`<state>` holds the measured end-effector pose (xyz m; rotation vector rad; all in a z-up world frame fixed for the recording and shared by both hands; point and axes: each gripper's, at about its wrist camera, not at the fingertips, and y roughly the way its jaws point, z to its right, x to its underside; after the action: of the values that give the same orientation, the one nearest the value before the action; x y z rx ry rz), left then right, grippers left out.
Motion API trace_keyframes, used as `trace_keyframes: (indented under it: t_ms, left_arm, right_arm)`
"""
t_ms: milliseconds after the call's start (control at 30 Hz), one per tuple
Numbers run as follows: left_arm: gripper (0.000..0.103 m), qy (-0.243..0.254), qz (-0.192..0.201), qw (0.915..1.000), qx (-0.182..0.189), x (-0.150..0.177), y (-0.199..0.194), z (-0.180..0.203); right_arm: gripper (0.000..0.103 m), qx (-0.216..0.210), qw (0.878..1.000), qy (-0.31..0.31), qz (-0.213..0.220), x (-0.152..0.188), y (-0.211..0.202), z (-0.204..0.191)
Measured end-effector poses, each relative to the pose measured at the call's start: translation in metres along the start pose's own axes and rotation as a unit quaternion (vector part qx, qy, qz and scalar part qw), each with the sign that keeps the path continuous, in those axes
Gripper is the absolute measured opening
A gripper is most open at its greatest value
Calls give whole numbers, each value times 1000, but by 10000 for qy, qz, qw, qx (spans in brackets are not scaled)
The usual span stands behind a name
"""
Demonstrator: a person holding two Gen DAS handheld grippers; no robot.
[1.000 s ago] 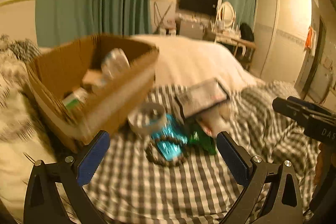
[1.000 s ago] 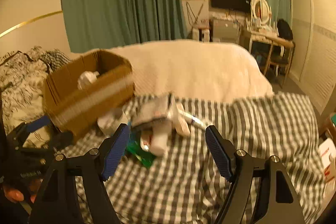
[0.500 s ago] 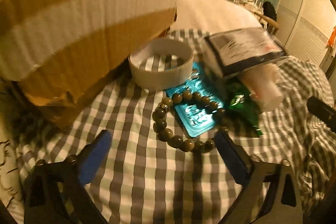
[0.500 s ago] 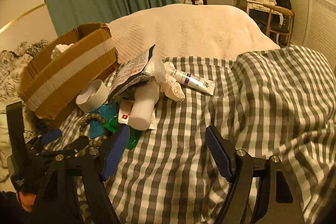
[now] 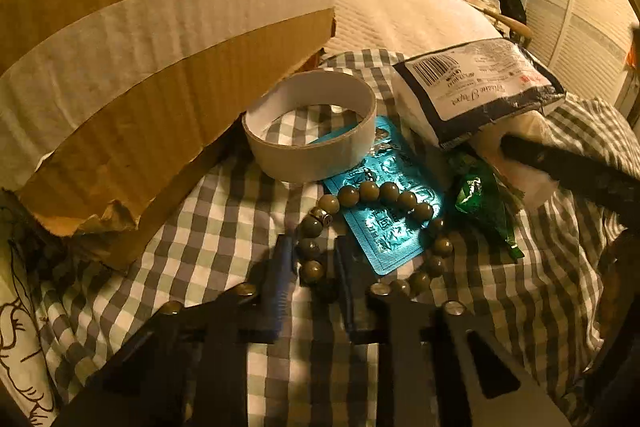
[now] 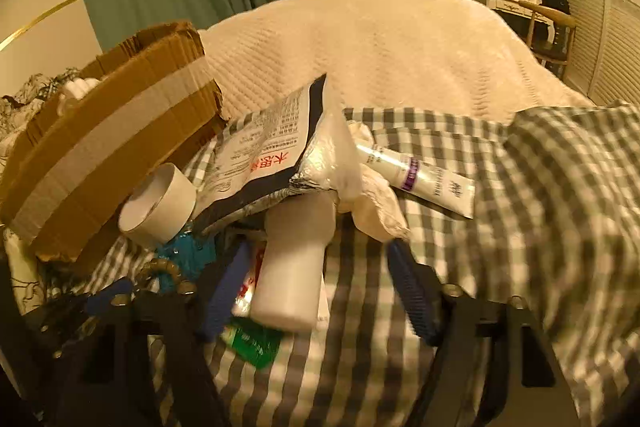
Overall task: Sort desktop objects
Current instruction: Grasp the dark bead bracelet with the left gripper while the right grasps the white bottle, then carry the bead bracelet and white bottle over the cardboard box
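Pinching bead bracelet (image 5: 320, 259) between left hand-held gripper (image 5: 314, 267) fingers

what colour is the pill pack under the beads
Shiny teal-blue foil; the pill pack lies under the beads, clearest in the left wrist view.

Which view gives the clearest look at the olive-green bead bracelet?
The left wrist view: the olive-green bead bracelet lies as a nearly full loop over the teal blister pack, jaws closing on its near beads. The right wrist view catches only a short arc beside the cardboard box.
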<state>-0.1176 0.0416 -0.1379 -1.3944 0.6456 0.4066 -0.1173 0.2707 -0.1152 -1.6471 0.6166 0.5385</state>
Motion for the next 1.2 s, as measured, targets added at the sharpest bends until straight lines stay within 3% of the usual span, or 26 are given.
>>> trace_keyframes:
  t_ms: [33, 67, 200, 367, 767, 1200]
  left_arm:
    - [13, -33, 34, 10000, 32, 1, -2, -2]
    - [12, -55, 57, 10000, 50, 1, -3, -3]
    - [12, -249, 90, 9994, 237, 2, -10, -11]
    - [12, -279, 88, 9988, 380, 5, -21, -11]
    - [12, -17, 558, 9956, 758, -1, -70, 4]
    - [12, -157, 1022, 9898, 976, -11, -116, -6]
  right_arm:
    - [44, -70, 9999, 32, -85, 2, 5, 1]
    - [37, -144, 9997, 87, -162, 6, 9, 3]
    - [32, -224, 9995, 163, -137, 16, -2, 7]
    - [32, -87, 9999, 66, -115, 28, -32, 8]
    - [32, 46, 9996, 169, 204, 66, -114, 14]
    - [31, 247, 9984, -261, 443, 64, -150, -12]
